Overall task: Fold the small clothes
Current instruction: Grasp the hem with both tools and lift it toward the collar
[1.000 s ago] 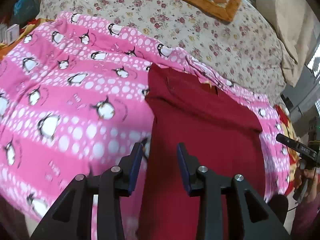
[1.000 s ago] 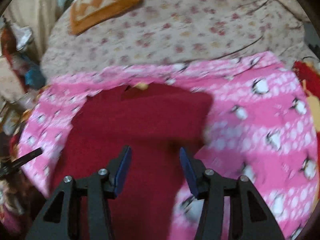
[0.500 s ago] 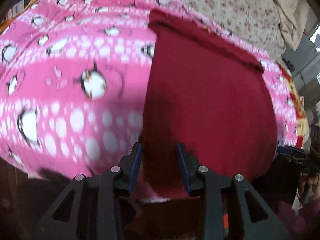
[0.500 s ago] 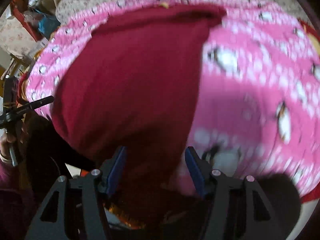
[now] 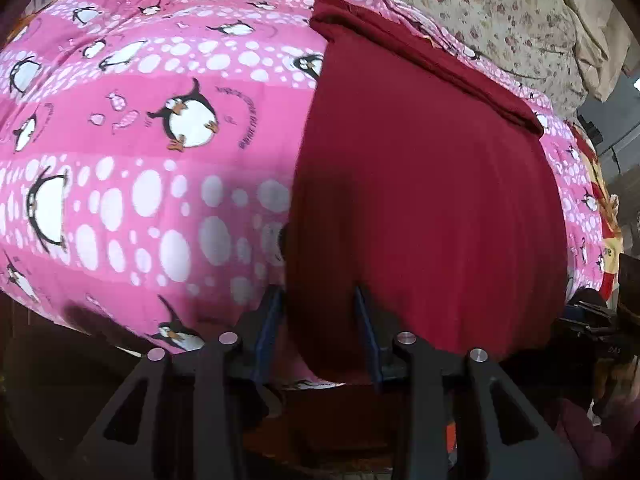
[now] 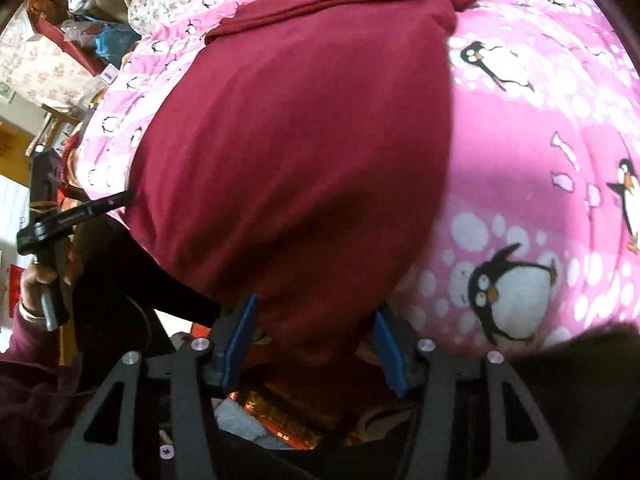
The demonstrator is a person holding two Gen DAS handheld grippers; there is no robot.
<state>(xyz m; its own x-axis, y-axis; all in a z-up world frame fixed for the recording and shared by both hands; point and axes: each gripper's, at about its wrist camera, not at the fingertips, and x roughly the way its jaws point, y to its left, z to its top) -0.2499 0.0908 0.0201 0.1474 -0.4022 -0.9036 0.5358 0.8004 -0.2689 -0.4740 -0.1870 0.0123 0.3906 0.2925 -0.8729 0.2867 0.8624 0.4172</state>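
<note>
One dark red garment (image 5: 432,200) is seen, laid on one pink penguin-print blanket (image 5: 160,140). One floral bedsheet (image 5: 500,12) is counted beneath it. Two grippers are counted: the left gripper (image 5: 320,328) and the right gripper (image 6: 314,344). One hand (image 6: 40,280) is seen on a handle.

Your right gripper (image 6: 314,338) straddles near hem of maroon garment (image 6: 296,160), jaws just closing, pads not pressing. Garment lies on pink penguin blanket (image 6: 540,152).
</note>
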